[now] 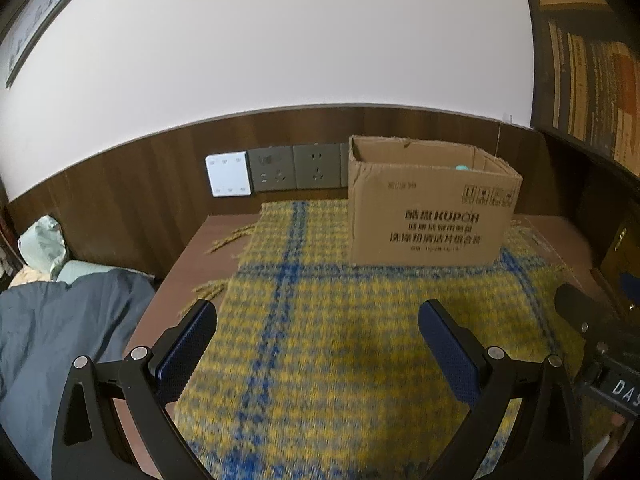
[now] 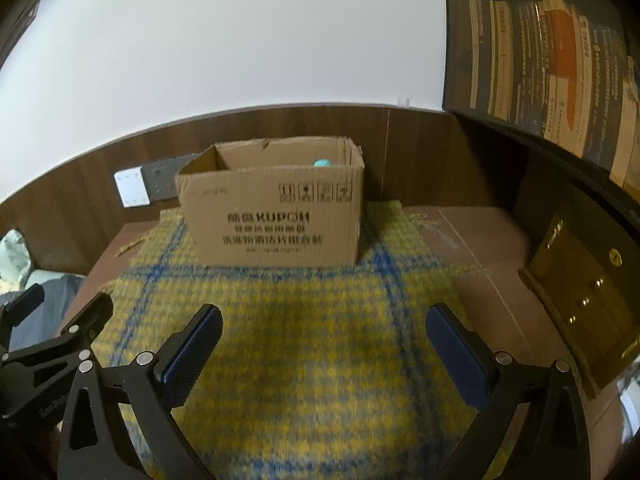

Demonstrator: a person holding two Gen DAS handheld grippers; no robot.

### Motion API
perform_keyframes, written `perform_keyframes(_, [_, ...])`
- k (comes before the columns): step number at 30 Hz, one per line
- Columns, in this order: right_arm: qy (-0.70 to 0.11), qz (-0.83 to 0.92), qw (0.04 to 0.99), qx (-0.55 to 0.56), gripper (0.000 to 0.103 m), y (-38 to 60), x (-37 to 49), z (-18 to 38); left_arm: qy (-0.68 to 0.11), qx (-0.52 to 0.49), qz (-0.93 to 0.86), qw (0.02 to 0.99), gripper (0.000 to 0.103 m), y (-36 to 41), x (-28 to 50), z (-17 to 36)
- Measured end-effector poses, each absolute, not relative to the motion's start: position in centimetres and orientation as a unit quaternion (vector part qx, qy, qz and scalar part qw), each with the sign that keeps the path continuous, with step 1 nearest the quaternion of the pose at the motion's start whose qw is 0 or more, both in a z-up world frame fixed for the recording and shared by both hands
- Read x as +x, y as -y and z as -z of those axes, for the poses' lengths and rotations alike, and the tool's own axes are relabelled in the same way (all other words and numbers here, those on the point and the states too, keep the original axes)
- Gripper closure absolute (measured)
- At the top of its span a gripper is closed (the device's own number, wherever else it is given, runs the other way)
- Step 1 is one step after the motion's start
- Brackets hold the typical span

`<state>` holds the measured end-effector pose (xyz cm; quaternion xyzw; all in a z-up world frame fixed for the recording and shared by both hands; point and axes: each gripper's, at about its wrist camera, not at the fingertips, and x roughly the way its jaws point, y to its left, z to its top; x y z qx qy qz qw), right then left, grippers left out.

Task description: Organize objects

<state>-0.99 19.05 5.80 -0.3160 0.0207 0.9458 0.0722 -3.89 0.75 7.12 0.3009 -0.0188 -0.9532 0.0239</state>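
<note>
Now we hold both tools over a yellow woven cloth with blue crossing stripes (image 1: 320,320), which covers most of a brown wooden table (image 1: 188,264). Our left gripper (image 1: 318,312) has its jaws wide apart and nothing is between them; its blue textured pads (image 1: 188,340) hover over the cloth. Our right gripper (image 2: 324,318) is the same, jaws apart and empty, with only the checked cloth under it. In the left wrist view the open brown cardboard box with black printed letters (image 1: 432,216) stands upright on the cloth at about 1 o'clock from the left gripper, well apart from it. In the right wrist view the same box is at about 11 o'clock from the right gripper. Inside the box, near its back right corner, we see the top of a small turquoise round object (image 2: 322,163); what it is we cannot tell. Behind the box, at 11 o'clock in the left view, grey wall sockets (image 1: 296,168) and a white switch plate (image 1: 228,175) sit on the dark wood panel. A dark blue fabric (image 1: 60,332) lies at 9 o'clock beside the table.
</note>
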Motion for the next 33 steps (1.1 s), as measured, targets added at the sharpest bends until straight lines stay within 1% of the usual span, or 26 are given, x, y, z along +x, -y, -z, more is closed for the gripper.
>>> perform_keyframes(16, [-0.024,-0.938,0.067,-0.340,0.001,-18.8,0.9,-3.5,0.034,0.322,0.946,0.021,0.000,-0.7,-2.3,-5.2])
perform_keyframes(23, [-0.026,-0.926,0.069,-0.369,0.001,-18.9,1.2,-2.6,0.045,0.361,0.931,0.012,0.000,-1.1,-2.3,-4.3])
perform_keyframes(33, [-0.037,-0.920,0.065,-0.385,0.001,-19.2,1.5,-1.9,0.051,0.367,0.929,0.015,0.000,-1.3,-1.9,-4.4])
